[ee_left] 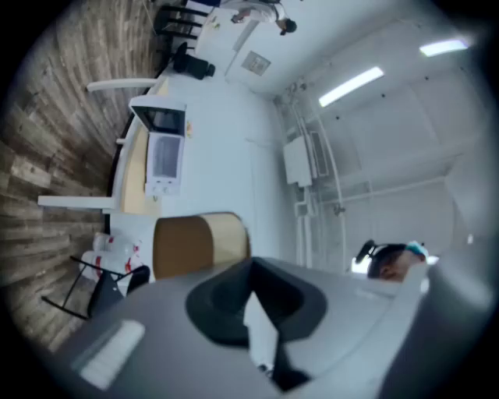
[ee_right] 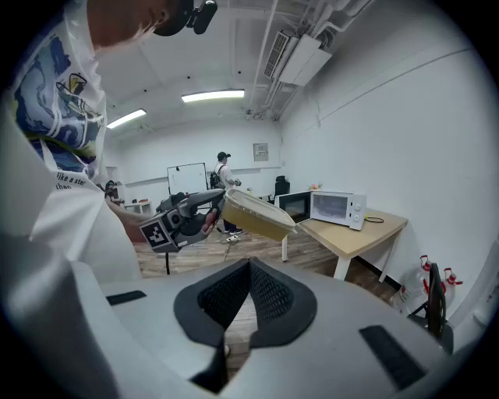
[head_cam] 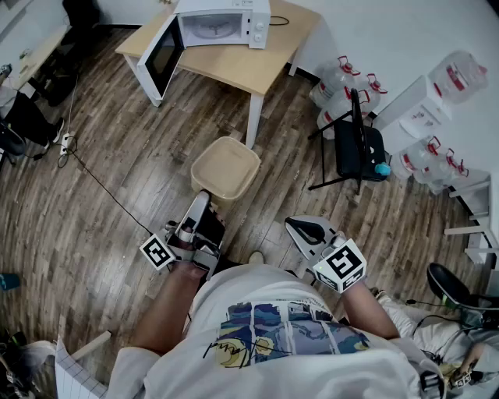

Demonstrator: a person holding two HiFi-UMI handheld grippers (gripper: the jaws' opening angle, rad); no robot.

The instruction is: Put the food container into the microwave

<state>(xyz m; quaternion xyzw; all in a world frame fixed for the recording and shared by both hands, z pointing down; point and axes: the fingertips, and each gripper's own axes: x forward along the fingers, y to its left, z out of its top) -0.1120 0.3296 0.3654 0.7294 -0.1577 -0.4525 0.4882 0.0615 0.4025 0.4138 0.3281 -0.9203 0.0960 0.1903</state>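
Left gripper (head_cam: 203, 196) on food container (head_cam: 226, 167) rim

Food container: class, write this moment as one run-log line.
left gripper: shut on food container, midair | right gripper: shut, empty | microwave: on table, door open | container not yet inside

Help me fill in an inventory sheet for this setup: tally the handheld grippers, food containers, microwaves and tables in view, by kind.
Handheld two-jaw grippers: 2 (left gripper, right gripper)
Beige square plastic food container: 1, held in the left gripper's jaws
White microwave with its door open: 1
Light wooden table with white legs: 1
Total: 5
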